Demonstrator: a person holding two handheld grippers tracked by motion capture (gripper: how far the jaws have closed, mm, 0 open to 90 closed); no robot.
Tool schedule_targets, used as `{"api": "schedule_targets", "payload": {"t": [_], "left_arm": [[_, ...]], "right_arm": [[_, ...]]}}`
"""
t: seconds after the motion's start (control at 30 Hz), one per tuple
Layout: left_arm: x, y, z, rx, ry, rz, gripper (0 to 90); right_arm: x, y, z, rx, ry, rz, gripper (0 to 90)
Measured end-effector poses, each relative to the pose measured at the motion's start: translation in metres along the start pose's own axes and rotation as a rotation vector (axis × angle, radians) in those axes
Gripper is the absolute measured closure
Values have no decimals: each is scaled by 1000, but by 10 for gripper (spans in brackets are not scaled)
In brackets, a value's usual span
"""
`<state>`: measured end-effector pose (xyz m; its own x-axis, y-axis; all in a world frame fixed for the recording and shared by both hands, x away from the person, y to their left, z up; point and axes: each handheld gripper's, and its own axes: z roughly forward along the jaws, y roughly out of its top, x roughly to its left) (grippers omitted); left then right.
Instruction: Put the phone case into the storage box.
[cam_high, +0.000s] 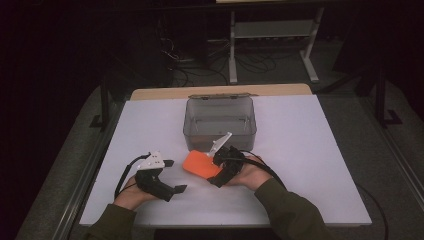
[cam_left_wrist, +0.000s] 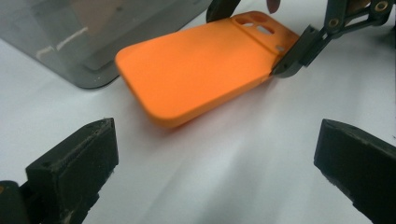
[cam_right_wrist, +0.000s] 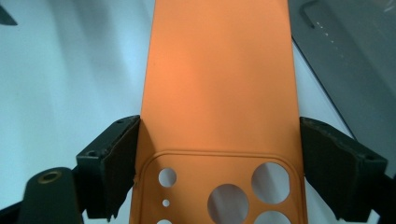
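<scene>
Left gripper (cam_high: 172, 176) waits lower left, jaws wide, empty. Centre frame, right gripper (cam_high: 216, 170) clamps the orange case (cam_high: 200, 164) by its camera end — carry under way. Next, probably: lift it over the bin (cam_high: 220, 131) rim just above — then release.

Dim, dark surroundings; soft, slightly blurred close-ups
</scene>
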<state>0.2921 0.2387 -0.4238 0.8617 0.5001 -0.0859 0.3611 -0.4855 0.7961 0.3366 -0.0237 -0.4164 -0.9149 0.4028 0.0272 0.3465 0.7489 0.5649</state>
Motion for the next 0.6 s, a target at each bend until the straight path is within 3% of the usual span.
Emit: {"api": "schedule_targets", "payload": {"t": [0.6], "left_arm": [[-1,0,-1,2,2,1,0]], "right_arm": [[-4,-27,-26,-9,8,13,154]]}}
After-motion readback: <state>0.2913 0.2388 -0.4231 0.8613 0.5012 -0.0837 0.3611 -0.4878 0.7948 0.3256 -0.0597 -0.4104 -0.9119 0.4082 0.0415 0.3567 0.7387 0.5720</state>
